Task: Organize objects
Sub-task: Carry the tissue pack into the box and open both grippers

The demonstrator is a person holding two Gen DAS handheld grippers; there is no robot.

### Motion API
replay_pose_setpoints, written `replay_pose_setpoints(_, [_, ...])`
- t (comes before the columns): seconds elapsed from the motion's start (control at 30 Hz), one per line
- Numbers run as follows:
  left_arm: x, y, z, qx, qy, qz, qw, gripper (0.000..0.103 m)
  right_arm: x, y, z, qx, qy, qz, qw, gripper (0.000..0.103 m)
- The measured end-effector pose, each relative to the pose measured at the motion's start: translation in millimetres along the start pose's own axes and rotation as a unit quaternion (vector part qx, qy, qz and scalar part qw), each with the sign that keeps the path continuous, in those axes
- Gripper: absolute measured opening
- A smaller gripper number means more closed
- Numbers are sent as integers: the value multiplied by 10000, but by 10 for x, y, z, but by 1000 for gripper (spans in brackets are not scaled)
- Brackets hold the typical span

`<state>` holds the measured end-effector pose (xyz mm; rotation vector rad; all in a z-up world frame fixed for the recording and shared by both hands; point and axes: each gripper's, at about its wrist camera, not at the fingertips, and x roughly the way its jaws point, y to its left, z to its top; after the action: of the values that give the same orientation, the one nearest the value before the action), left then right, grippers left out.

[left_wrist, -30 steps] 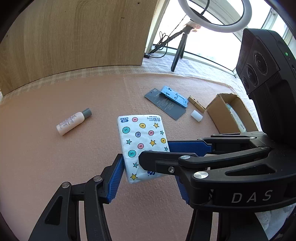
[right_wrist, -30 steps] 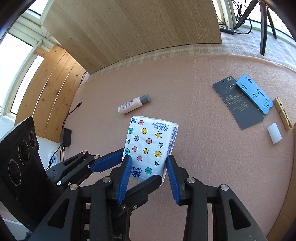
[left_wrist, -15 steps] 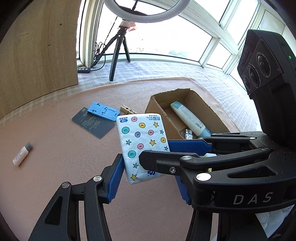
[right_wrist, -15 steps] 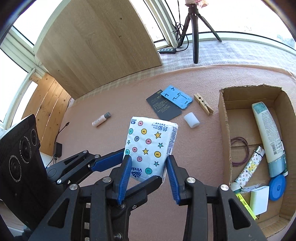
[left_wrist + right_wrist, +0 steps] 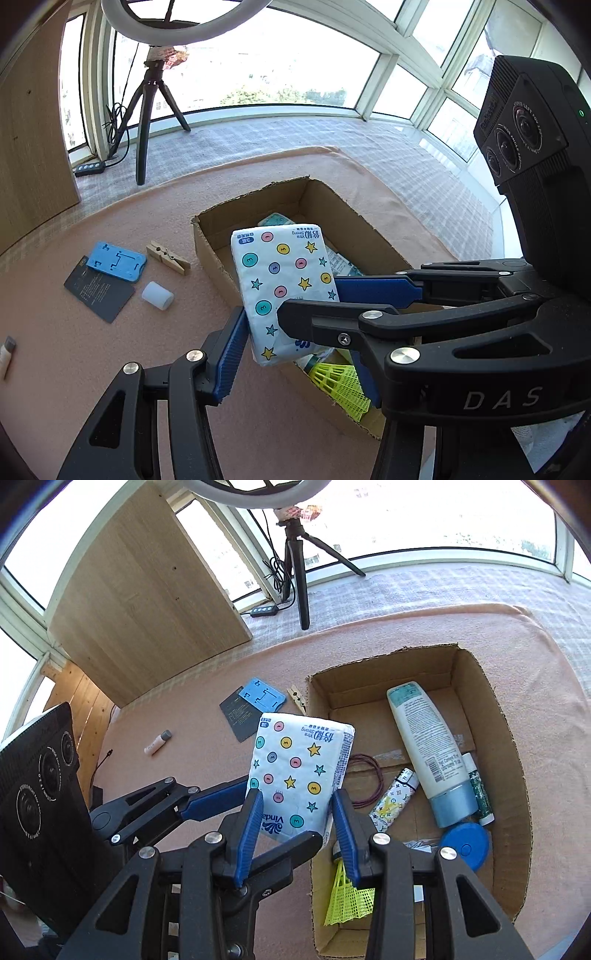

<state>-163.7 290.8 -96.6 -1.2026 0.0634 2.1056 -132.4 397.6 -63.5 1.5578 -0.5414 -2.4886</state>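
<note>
White star-and-dot printed tissue pack (image 5: 301,775) sits mid-frame, clamped by both the left gripper (image 5: 295,334) and right gripper (image 5: 295,825), beside the open cardboard box (image 5: 513,760); next, likely carry it over and release.

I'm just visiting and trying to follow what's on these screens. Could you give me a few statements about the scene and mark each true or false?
1. Both tools hold the tissue pack together. True: the left tool and right tool each clamp it.
2. The cardboard box is empty. False: it holds a white bottle, a blue lid, a yellow shuttlecock and more.
3. The wooden clothespin lies on the mat outside the box. True.
4. The small pink tube is already in the box. False: it lies on the mat, away from the box.
5. The tissue pack rests on the mat. False: it is held in the air.
</note>
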Motion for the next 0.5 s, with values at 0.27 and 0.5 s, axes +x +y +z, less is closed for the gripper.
replay_pose_setpoints(0.27, [152, -108, 89, 73, 83, -8, 9999, 57, -27, -208, 29, 86, -21, -33, 10000, 36])
replay_pose_setpoints(0.5, [182, -112, 101, 54, 172, -68, 9998, 88, -48, -249, 44, 68, -167, -139, 9997, 59])
